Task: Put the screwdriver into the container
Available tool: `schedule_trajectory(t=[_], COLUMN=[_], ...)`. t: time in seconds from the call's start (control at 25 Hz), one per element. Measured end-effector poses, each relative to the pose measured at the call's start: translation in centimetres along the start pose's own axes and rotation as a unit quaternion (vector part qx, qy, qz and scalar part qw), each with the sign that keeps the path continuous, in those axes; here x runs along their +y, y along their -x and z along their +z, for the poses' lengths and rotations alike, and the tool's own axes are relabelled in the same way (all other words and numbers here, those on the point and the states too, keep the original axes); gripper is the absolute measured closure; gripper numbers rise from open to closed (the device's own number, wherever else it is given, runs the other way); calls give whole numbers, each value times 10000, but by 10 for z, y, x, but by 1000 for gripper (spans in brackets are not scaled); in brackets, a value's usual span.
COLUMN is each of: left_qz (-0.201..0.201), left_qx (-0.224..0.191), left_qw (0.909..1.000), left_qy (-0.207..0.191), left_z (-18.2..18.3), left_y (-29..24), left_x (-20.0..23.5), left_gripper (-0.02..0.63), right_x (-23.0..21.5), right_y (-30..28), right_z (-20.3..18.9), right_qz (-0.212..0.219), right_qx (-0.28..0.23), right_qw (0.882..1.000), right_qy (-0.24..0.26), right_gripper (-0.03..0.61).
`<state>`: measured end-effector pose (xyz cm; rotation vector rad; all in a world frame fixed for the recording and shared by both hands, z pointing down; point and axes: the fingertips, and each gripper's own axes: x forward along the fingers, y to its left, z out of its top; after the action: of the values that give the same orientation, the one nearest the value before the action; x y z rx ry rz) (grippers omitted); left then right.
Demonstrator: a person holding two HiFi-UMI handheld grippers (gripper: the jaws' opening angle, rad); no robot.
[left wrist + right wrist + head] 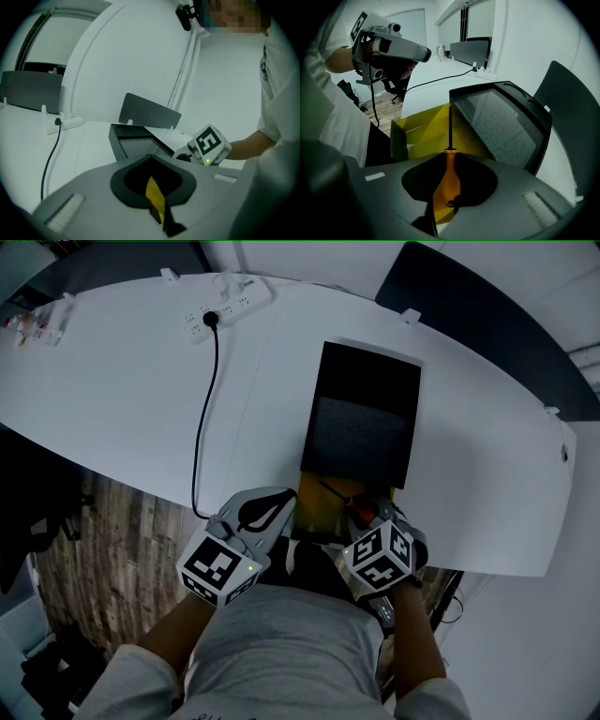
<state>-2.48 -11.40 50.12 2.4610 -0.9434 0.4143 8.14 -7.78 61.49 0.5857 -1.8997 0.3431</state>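
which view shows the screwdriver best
The right gripper view: the screwdriver, orange handle and dark shaft, runs up the centre, tip aimed at the yellow container. The head view catches only a short stretch of shaft over the container. The left gripper view shows none of it.

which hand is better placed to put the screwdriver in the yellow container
Right. Its tongs grip the screwdriver by the orange handle, shaft aimed into the open yellow container. The left tongs sit at its side without the tool.
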Motion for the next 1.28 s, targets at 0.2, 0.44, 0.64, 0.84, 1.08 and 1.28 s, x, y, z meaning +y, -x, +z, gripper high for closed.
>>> schedule_trajectory(t=[0.2, 0.44, 0.64, 0.84, 1.08, 1.28], left_qz=[-6, -51, -50, -9, 15, 7], left_qx=[14, 49, 60, 34, 19, 14], left_qw=[10000, 9999, 9999, 9999, 9999, 9999], left_qy=[44, 79, 98, 113, 132, 151], left_z=[-3, -7, -8, -7, -6, -6], left_y=[1, 1, 1, 3, 4, 4], left_x=[1, 2, 5, 10, 15, 16], left_gripper=[614, 614, 614, 614, 614, 614], right_x=[0, 1, 1, 1, 1, 2], right_y=[-6, -13, -19, -23, -24, -24], right_z=[0, 0, -1, -1, 0, 0], right_qz=[-1, 18, 51, 103, 148, 161], right_qx=[115, 255, 338, 406, 429, 450], right_qw=[9999, 9996, 9993, 9990, 9988, 9988], right_qy=[91, 138, 158, 184, 159, 134], right_gripper=[491, 491, 490, 489, 489, 489])
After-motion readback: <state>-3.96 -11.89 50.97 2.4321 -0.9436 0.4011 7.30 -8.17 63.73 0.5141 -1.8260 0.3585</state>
